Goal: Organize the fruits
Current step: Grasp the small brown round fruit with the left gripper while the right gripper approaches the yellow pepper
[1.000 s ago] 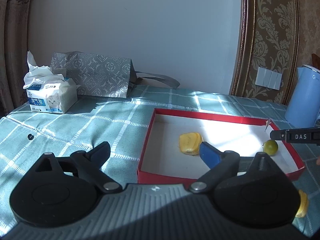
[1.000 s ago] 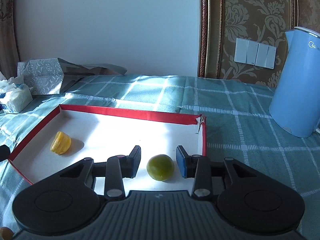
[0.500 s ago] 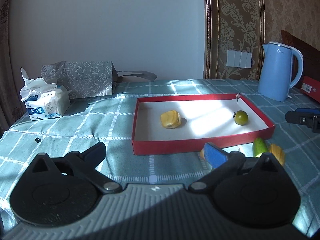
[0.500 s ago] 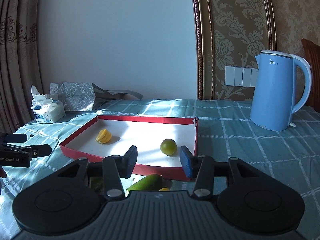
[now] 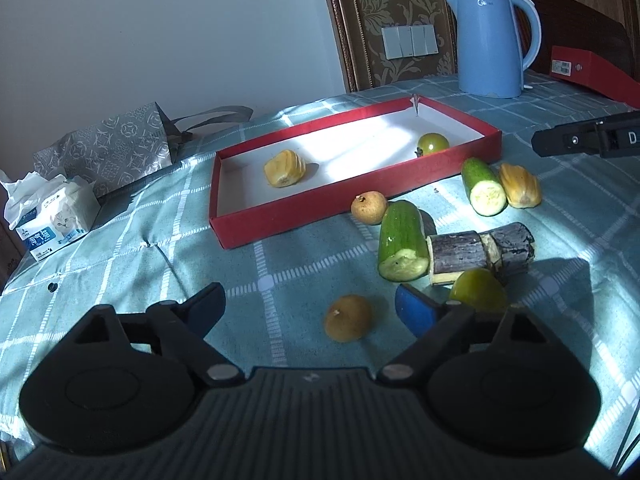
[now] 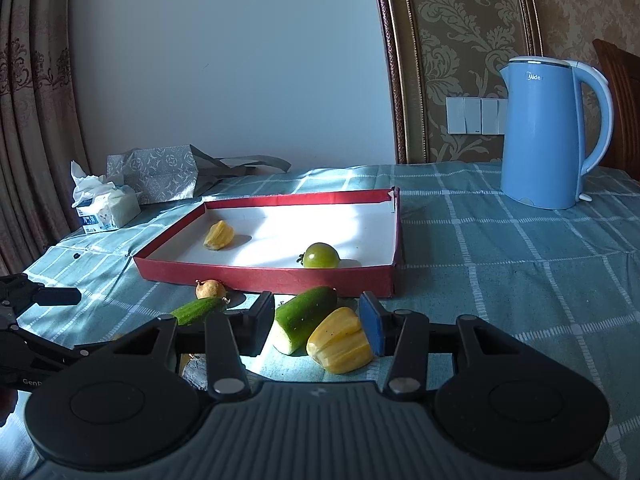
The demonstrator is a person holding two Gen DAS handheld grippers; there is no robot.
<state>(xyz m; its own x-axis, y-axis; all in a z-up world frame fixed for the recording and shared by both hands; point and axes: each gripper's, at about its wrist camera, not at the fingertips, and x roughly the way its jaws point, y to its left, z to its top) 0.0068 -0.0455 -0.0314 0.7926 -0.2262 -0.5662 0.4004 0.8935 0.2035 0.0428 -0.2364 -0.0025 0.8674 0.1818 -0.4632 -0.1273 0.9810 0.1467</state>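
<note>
A red tray holds a yellow jackfruit piece and a green tomato. Loose produce lies in front of it. My left gripper hangs over the cloth with its jaws closing. A brown longan lies between them, and the pads are clear of it. A green fruit sits just beyond its right finger. My right gripper is open. A cucumber piece and a second jackfruit piece lie between its fingers.
Another cucumber piece, a sugarcane stub and a second longan lie by the tray's front wall. A blue kettle stands at the back right, a tissue pack and grey bag at the back left.
Both grippers drew back from the tray to the loose produce in front of it. The right left the green tomato in the tray. The left view rolled and dropped lower.
</note>
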